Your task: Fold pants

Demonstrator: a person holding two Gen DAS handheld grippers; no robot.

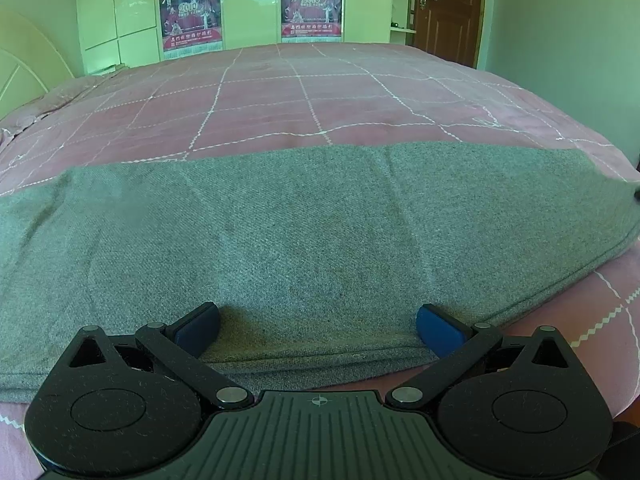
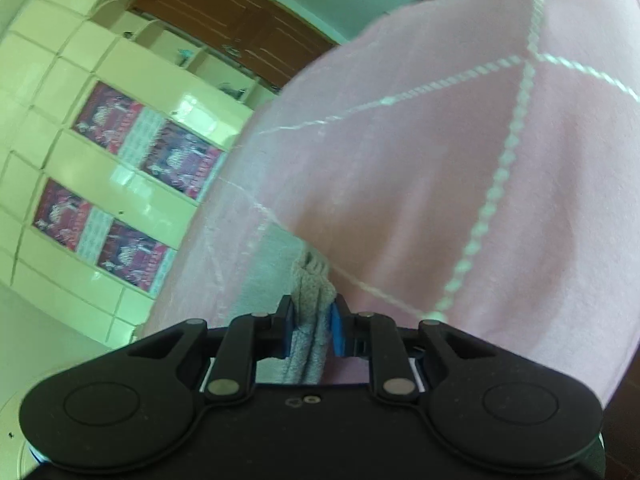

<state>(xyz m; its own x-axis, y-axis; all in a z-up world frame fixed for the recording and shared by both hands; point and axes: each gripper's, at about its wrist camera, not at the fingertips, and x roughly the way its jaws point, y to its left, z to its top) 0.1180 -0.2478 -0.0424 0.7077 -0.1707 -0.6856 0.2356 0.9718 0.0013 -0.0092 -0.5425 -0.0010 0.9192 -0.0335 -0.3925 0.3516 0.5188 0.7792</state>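
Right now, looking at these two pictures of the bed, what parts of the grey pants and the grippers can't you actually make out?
- Pants, left wrist view: both ends run past the frame edges, so waistband and cuffs are unseen.
- Left gripper: open; its own body hides the hem under it.
- Right gripper, right wrist view: shut on a bunched fold; blur and its fingers hide which part.
- Posters: print too small.

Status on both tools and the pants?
Left tool open over grey pants. Right tool shut on pants edge. Nothing blocking on bed.
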